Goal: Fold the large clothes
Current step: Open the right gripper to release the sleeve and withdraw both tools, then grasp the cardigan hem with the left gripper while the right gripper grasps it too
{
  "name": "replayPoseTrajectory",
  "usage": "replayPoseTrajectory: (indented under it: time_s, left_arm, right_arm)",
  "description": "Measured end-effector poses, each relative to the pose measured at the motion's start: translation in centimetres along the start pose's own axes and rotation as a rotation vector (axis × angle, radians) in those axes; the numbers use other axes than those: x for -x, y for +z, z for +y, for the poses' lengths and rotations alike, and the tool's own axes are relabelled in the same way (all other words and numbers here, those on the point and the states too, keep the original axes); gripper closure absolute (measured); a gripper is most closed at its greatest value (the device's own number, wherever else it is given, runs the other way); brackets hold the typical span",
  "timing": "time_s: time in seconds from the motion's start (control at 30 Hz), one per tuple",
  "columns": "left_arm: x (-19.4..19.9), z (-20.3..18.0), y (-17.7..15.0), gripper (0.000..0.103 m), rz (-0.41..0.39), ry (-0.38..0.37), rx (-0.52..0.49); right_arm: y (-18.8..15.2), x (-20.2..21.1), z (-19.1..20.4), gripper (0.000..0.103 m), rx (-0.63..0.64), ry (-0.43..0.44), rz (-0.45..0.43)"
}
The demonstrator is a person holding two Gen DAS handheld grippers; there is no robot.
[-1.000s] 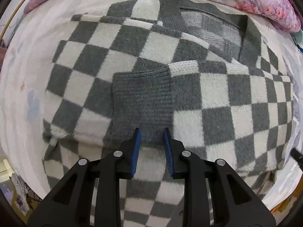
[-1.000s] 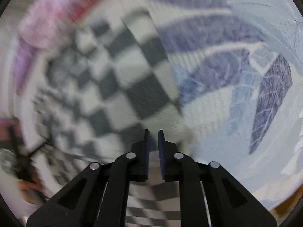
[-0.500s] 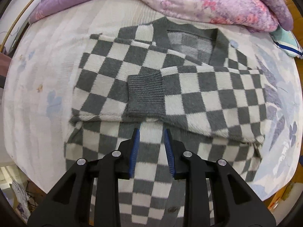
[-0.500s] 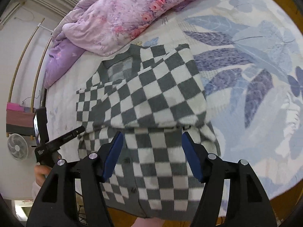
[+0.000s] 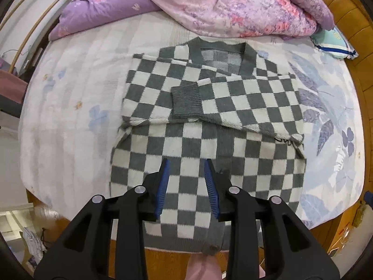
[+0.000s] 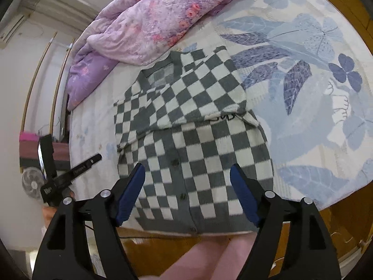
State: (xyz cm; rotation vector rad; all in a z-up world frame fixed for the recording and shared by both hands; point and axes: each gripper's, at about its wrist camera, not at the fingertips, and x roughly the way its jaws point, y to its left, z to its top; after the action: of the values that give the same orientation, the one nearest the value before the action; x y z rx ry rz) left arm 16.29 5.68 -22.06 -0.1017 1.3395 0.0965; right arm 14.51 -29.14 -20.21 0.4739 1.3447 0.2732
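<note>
so, grey-and-white checkered knit cardigan (image 5: pixel 207 121) lies flat on the bed with the pale floral sheet (image 5: pixel 77 107), collar toward the pillows, hem hanging at the near bed edge. both sleeves are folded across the chest; the top sleeve's grey ribbed cuff (image 5: pixel 186 101) sits about mid-chest. buttons run down the lower front in the right wrist view.

left gripper (image 5: pixel 186 186) hangs above the cardigan's lower half, pointing steeply down, blue pads a narrow gap apart and jaws opening, nothing between them, no cloth pinched. right gripper (image 6: pixel 187 194) also above the hem area, jaws wide and opening, empty too.

pink-purple floral quilt (image 5: pixel 233 2) is bunched at the head of the bed, touching near the collar. teal striped pillow (image 5: pixel 333 44) at the far right corner. wooden bed frame (image 5: pixel 349 11) beyond it. small white fan (image 6: pixel 31 182) on the floor at left in the right wrist view.
</note>
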Motion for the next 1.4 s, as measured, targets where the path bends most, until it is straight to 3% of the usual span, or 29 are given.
replayPoseTrajectory:
  time_s: [0.2, 0.47, 0.8, 1.07, 1.4]
  left_arm:
    - [4.6, 0.4, -2.8, 0.071, -0.068, 0.080, 0.027]
    - [9.5, 0.6, -6.1, 0.071, -0.111, 0.164, 0.064]
    - [14.3, 1.1, -8.0, 0.070, -0.153, 0.199, 0.052]
    - [14.5, 5.0, -5.9, 0.064, -0.175, 0.189, 0.012]
    - [10.4, 13.9, 0.9, 0.061, -0.128, 0.139, -0.085]
  right_arm:
    - [-2.3, 1.5, -0.9, 0.030, 0.019, 0.018, 0.047]
    - [-2.2, 4.5, 1.7, 0.030, 0.136, 0.043, -0.011]
    - [-1.7, 8.0, 5.8, 0.028, 0.169, 0.063, -0.117]
    - [-0.8, 7.6, 7.6, 0.027, 0.117, 0.049, -0.169]
    - [0.7, 4.9, 9.7, 0.021, -0.086, -0.101, -0.225]
